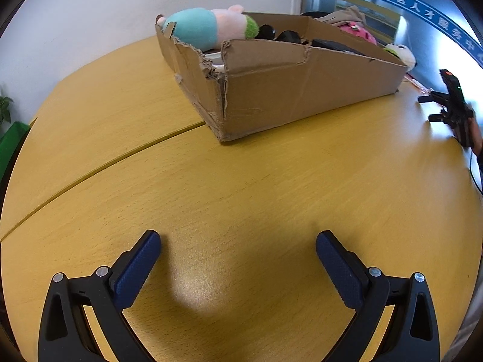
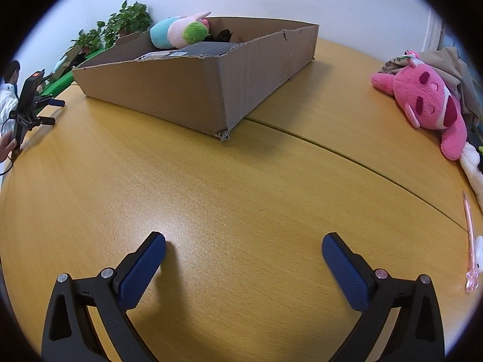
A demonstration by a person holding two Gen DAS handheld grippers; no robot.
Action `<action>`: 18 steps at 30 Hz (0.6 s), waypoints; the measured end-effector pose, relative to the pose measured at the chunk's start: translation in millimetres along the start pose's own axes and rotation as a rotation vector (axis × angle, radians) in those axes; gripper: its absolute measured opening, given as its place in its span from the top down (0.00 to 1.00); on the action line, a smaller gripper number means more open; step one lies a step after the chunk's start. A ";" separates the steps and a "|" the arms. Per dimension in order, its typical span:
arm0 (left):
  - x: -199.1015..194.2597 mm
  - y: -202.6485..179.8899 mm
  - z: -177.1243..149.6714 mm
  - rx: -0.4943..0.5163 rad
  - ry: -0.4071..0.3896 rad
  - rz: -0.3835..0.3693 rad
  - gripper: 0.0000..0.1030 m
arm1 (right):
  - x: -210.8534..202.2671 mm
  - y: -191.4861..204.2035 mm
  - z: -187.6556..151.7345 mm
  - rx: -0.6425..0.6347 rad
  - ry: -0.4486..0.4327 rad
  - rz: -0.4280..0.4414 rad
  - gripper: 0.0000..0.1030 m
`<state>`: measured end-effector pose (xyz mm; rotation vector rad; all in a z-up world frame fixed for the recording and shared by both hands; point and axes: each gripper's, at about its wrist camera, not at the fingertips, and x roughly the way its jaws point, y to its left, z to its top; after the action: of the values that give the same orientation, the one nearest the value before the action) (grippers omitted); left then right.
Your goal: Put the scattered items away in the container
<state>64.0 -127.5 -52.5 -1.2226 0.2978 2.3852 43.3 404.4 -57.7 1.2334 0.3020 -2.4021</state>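
We hold our left gripper [image 1: 238, 238] and our right gripper [image 2: 244, 239] low over the yellow counter [image 2: 241, 187]; the fingers of both are wide apart and nothing is between them. The cardboard box [image 2: 187, 90] stands ahead on the counter, with a blue and pink plush toy [image 2: 178, 31] and some dark, flat things already inside. Outside the box, near the right edge, lie a pink plush toy [image 2: 428, 102] and, closer to us, a pink pen [image 2: 469, 235].
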 end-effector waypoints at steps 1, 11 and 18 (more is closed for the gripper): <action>-0.6 0.9 -0.6 0.003 -0.002 -0.002 0.00 | -0.3 -1.4 -0.2 -0.010 0.000 0.009 0.00; 4.3 31.8 7.0 -0.076 -0.008 0.056 0.00 | -4.0 -8.1 -4.7 -0.113 -0.002 0.083 0.00; 5.9 35.8 8.3 -0.062 -0.008 0.047 0.00 | -0.3 -2.1 1.3 -0.016 -0.003 0.002 0.00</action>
<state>38.1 -154.1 -52.8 -1.2467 0.2545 2.4561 41.5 405.9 -56.6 1.2220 0.3189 -2.3954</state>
